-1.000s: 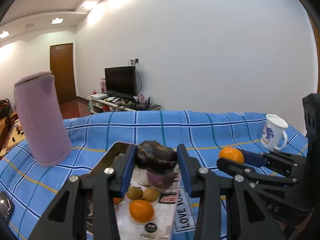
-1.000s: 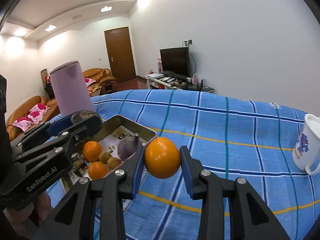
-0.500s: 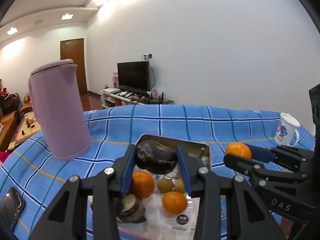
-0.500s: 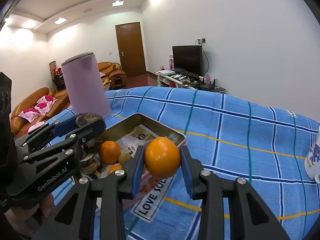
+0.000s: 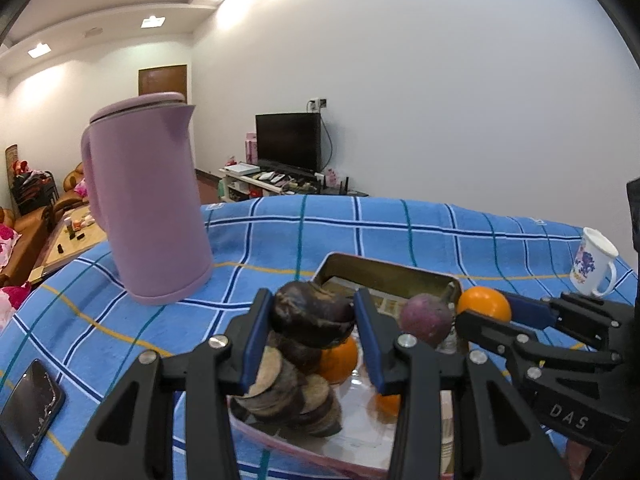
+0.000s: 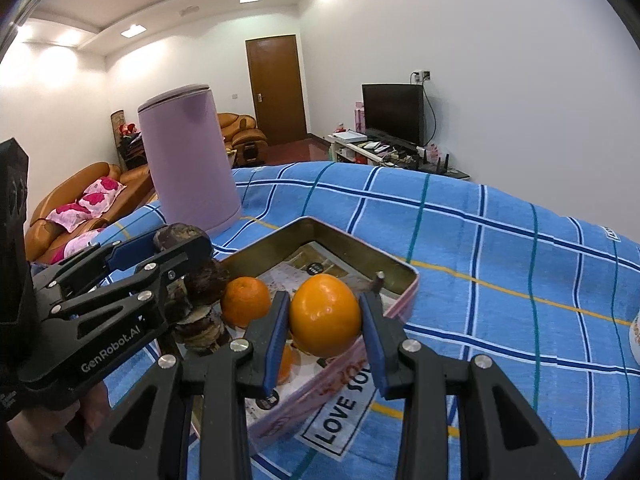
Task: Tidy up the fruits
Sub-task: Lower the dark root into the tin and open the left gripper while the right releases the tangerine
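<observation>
Now hovering over tin (image 6: 400, 276), both tilted downward: left gripper (image 5: 314, 330) jaws pinching dark wrinkled fruit (image 5: 312, 312), right gripper (image 6: 325, 322) jaws pinching orange (image 6: 325, 314).

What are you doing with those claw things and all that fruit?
A person holds a claw in each hand and is sorting fruit into a tin on the blue checked cloth. The left claw grips a dark wrinkled fruit above a pile of the same kind in the tin. The right claw grips an orange over the tin's near side. More oranges already lie inside.
</observation>
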